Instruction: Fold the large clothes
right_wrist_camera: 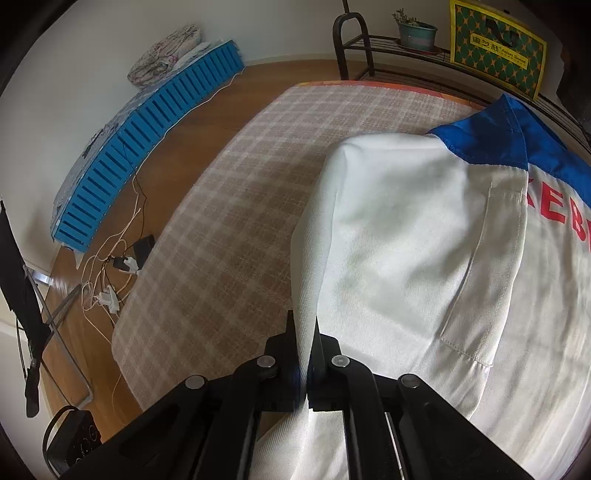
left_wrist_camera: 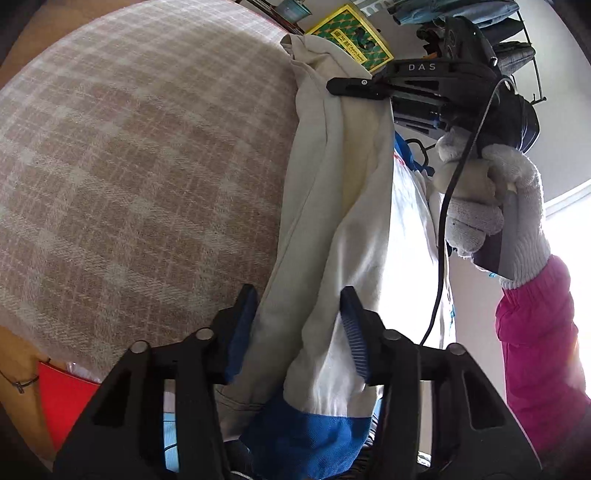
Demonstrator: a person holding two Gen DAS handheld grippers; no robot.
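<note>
A white work garment with a blue collar, a chest pocket and red letters lies on the checked beige cover. My right gripper is shut on a fold at its left edge. In the left wrist view the same garment hangs as a bunched strip from the right gripper, which a white-gloved hand with a pink sleeve holds. The strip runs down between the blue pads of my left gripper. It fills the narrow gap there, and both pads touch the cloth, just above a blue part of the garment.
The checked cover spreads to the left of the garment. A yellow-green bag and a potted plant stand on a black metal rack behind. A blue slatted panel and loose cables lie on the wooden floor at left.
</note>
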